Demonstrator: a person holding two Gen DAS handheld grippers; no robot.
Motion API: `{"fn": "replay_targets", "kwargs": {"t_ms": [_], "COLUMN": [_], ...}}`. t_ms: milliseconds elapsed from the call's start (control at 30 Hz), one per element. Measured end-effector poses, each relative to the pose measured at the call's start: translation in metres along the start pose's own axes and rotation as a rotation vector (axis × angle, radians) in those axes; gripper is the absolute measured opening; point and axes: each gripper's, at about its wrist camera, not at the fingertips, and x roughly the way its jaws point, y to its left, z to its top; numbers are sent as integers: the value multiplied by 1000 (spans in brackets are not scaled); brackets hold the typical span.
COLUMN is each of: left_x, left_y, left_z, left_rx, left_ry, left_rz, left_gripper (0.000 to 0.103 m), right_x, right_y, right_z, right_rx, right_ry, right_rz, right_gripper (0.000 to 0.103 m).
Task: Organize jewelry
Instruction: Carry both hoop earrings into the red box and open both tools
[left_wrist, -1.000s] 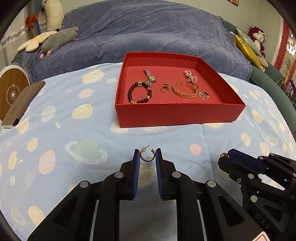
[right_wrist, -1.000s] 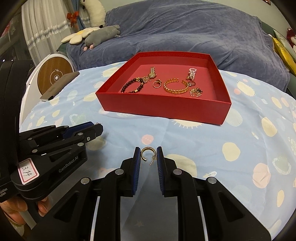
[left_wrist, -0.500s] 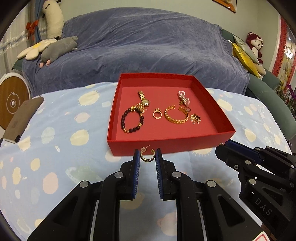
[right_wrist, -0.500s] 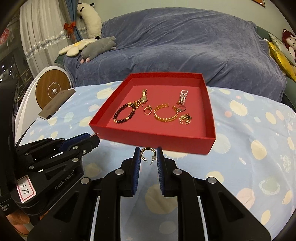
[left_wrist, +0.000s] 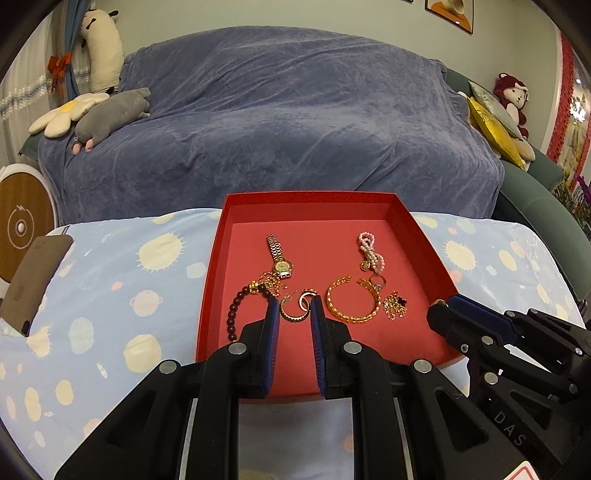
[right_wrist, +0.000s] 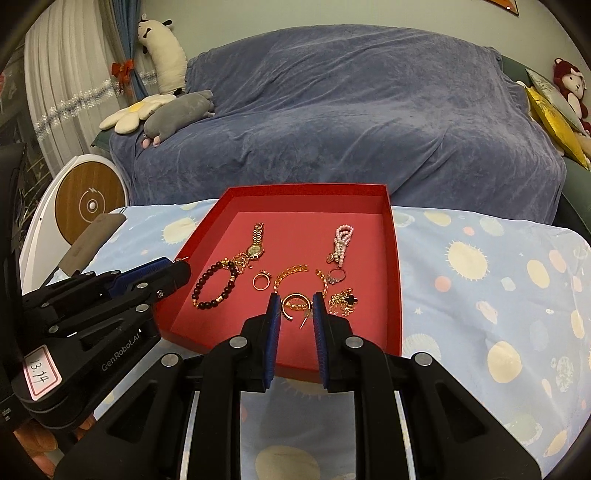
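A red tray (left_wrist: 212, 280) (right_wrist: 392, 258) sits on the blue spotted cloth. It holds a gold watch (left_wrist: 280, 258), a dark bead bracelet (right_wrist: 214, 286), a ring (right_wrist: 261, 282), a gold chain bangle (left_wrist: 352, 302), a pearl charm (left_wrist: 371, 253) and a clover piece (right_wrist: 345, 299). My left gripper (left_wrist: 294, 312) is shut on a gold hoop earring (left_wrist: 293, 315), held over the tray's near part. My right gripper (right_wrist: 296, 308) is shut on a second gold hoop earring (right_wrist: 293, 306), also over the tray's near part.
A blue-covered sofa (left_wrist: 288, 122) stands behind the table with plush toys (left_wrist: 103, 114) on it. A brown flat object (left_wrist: 33, 280) lies at the cloth's left edge. A round wooden-faced device (right_wrist: 90, 201) stands to the left.
Both grippers have moved forward with their earrings, from above the cloth in front of the tray to above the tray's near part. Both stay shut.
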Motion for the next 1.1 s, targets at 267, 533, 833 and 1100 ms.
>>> {"fn": "replay_targets", "kwargs": {"t_ms": [267,533,833,1100], "left_x": [43,57,68,70], "left_y": [1,-1,1,-2], "left_z": [-2,-6,-7,-9], "left_rx": [-6,3,6,11], "left_ry": [63,81,97,106], "left_rz": [7,9,17,47], "left_gripper": [14,15,15,37], "right_x": [39,52,63,63], "right_y": [-8,-12,-12,-12], "right_z": [-3,-7,-8,-8], "right_rx": [-12,-17,-22,-25], "right_ry": [65,89,102,91], "right_rz": [-26,-46,-54,-63], "right_gripper": [17,17,17,18]}}
